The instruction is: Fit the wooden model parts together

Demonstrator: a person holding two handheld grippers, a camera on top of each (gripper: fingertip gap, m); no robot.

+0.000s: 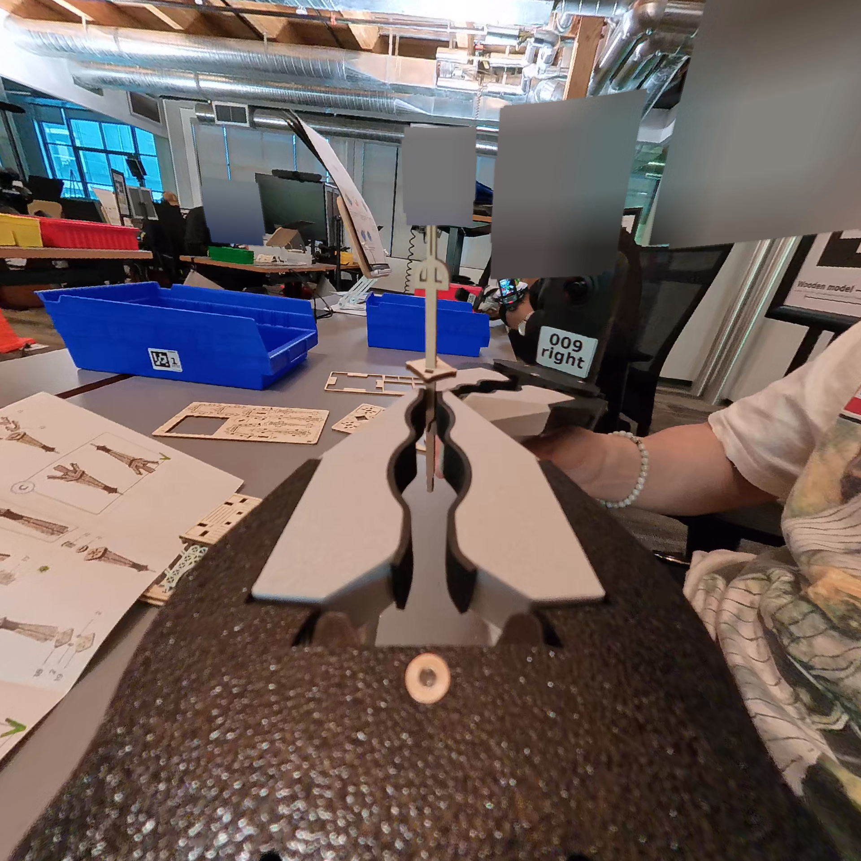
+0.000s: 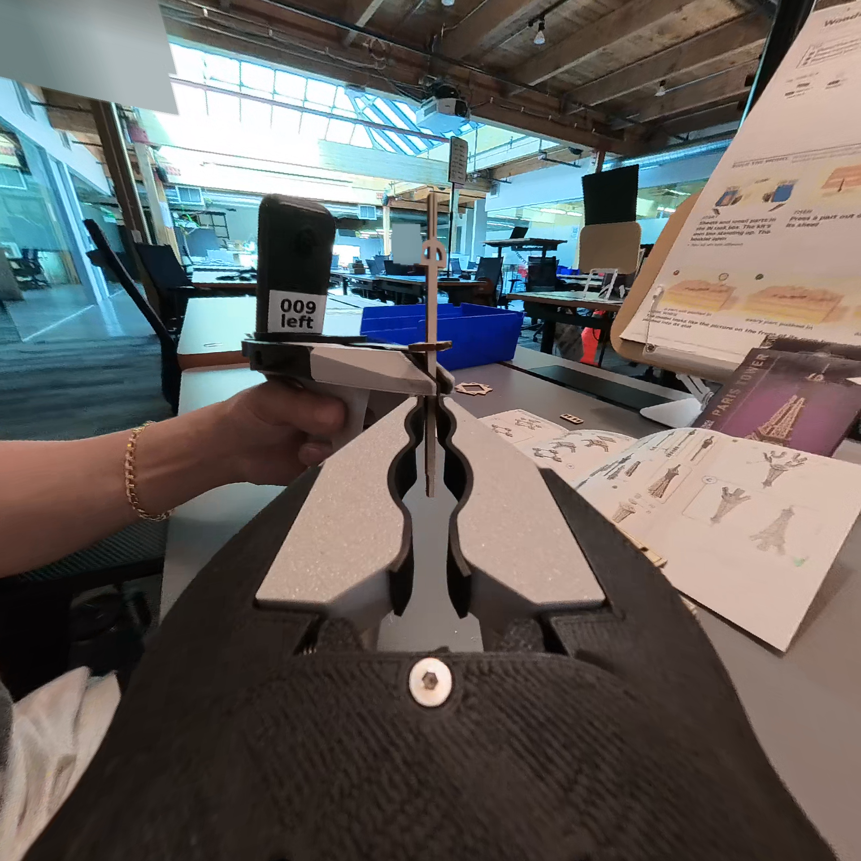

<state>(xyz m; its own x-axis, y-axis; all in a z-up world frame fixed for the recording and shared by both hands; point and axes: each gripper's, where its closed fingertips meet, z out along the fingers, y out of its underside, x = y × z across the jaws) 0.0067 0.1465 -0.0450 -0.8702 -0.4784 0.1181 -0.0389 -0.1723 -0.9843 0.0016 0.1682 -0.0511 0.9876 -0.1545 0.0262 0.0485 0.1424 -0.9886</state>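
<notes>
While the thin wooden spire [image 1: 431, 326] stands upright with both grippers closed on its lower shaft, a small square collar piece [image 1: 430, 367] sits threaded on it just above the fingertips. The left gripper [image 1: 429, 410] clamps the spire, and the right gripper [image 2: 431, 410] clamps it just below the left one. Judging by this, the collar should slide straight down the spire, kept level, without bending the slender wood; loose part sheets [image 1: 242, 421] lie on the table [image 1: 116, 400] beyond the spire.

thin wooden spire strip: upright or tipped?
Upright. The thin wooden spire strip stands vertical in both wrist views, pinched between left gripper and right gripper.
</notes>
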